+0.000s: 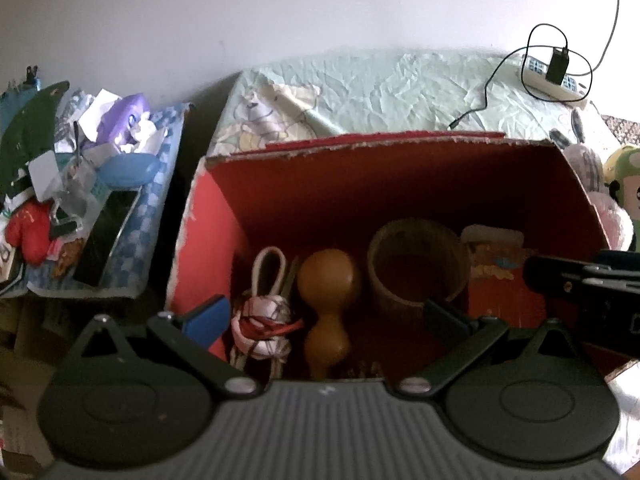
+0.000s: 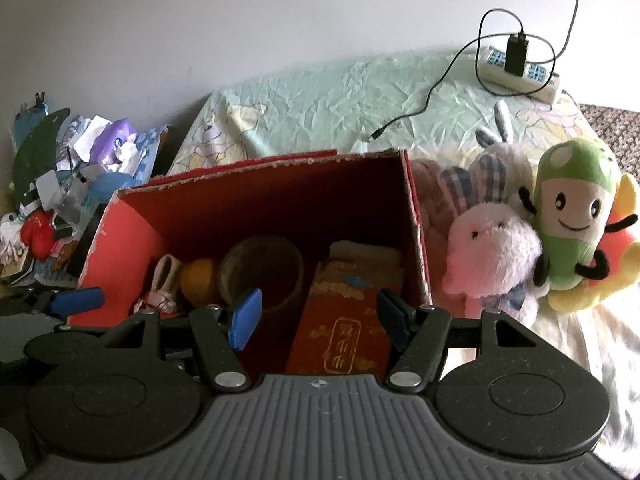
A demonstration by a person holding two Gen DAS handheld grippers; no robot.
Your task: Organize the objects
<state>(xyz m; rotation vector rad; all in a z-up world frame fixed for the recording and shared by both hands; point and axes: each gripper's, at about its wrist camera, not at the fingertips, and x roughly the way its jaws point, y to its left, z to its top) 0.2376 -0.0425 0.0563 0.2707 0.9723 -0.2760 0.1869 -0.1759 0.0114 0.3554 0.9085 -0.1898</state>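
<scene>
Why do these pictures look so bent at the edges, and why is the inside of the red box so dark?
Both views come through a fisheye lens, so the red box rim bows and the corners go black. In the left wrist view the box interior lies in shadow, dulling the gourd. In the right wrist view daylight falls on the plush toys, while everything looks soft and slightly blurred.

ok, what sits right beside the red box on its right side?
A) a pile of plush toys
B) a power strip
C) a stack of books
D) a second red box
A: in the right wrist view the plush toys, pink bunny and green-capped doll among them, lie against the right wall of the red box; the power strip lies far back on the bedsheet.
</scene>
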